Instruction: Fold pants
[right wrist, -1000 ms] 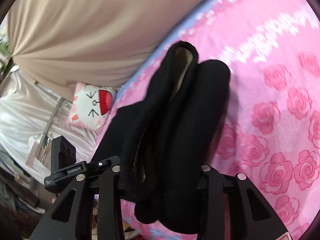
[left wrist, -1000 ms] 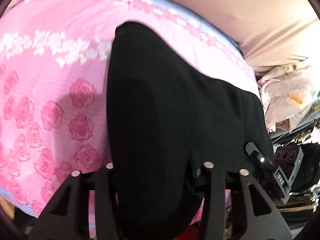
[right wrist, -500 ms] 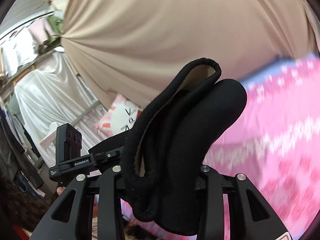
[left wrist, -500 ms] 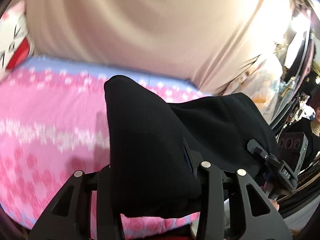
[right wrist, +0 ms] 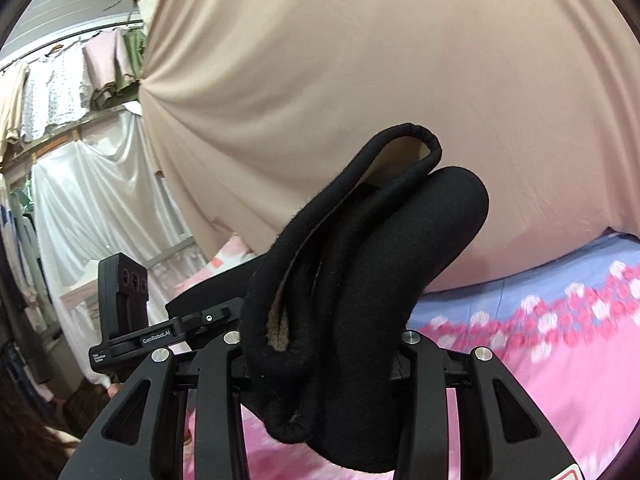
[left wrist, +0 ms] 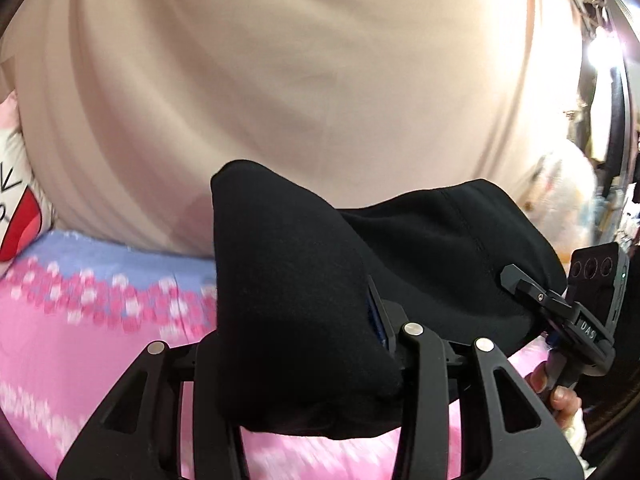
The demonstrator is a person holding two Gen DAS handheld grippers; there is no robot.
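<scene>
The black pants [left wrist: 288,280] hang lifted above the pink rose bedspread [left wrist: 80,340]. My left gripper [left wrist: 304,344] is shut on one thick fold of them. The cloth stretches right to the other gripper's body [left wrist: 576,312]. In the right wrist view my right gripper [right wrist: 320,340] is shut on a bunched end of the pants [right wrist: 360,280], whose tan lining shows at the hem. The left gripper's body [right wrist: 128,312] shows at the left there.
A beige curtain [left wrist: 300,80] fills the background behind the bed. A white cartoon pillow [left wrist: 16,208] lies at the bed's far left. Hanging clothes [right wrist: 72,80] and a white sheet [right wrist: 92,208] stand beyond the bed's side.
Both grippers have raised the pants off the bedspread and tilted up, so the views now face the curtain instead of the bed. Both stay shut on the cloth.
</scene>
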